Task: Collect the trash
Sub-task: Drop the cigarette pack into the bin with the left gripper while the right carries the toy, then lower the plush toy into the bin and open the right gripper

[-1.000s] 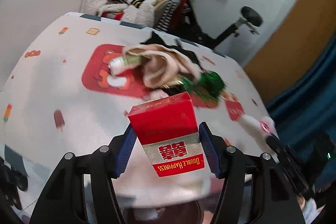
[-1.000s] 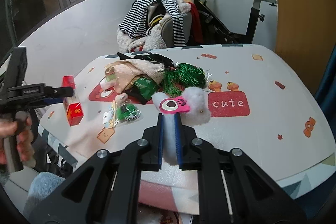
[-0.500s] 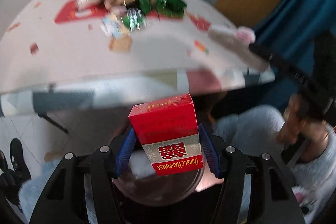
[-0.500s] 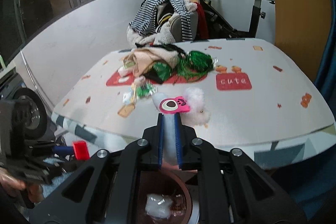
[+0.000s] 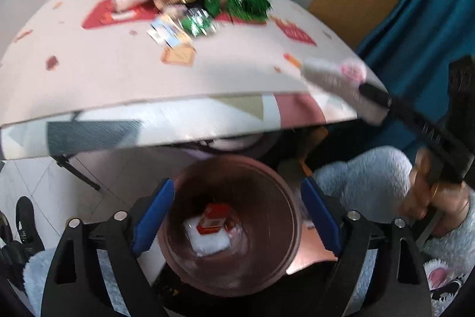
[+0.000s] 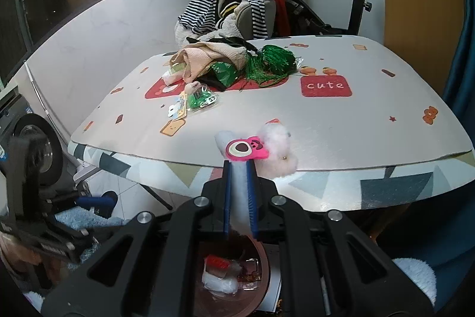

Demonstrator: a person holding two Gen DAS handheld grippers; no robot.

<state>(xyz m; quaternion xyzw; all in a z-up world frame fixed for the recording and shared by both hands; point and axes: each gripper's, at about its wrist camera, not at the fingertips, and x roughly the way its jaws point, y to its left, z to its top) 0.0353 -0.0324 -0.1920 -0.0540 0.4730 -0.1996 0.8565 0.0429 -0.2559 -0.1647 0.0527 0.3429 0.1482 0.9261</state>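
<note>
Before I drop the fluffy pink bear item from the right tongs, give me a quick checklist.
1. Red box lies inside the bin: ok.
2. Left tongs opening, nothing between the pads: ok.
3. Right tongs shut on the fluffy bear item: ok.
4. Right tongs above the bin opening: ok, bin shows just below them.
5. Left tongs clear of the drop path: cannot tell.
6. Table cleared: not ok, green wrapper remains.

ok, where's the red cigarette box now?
Inside the brown bin below the table edge: the red cigarette box lies on white trash, seen between the left claw's opening fingers.
</note>
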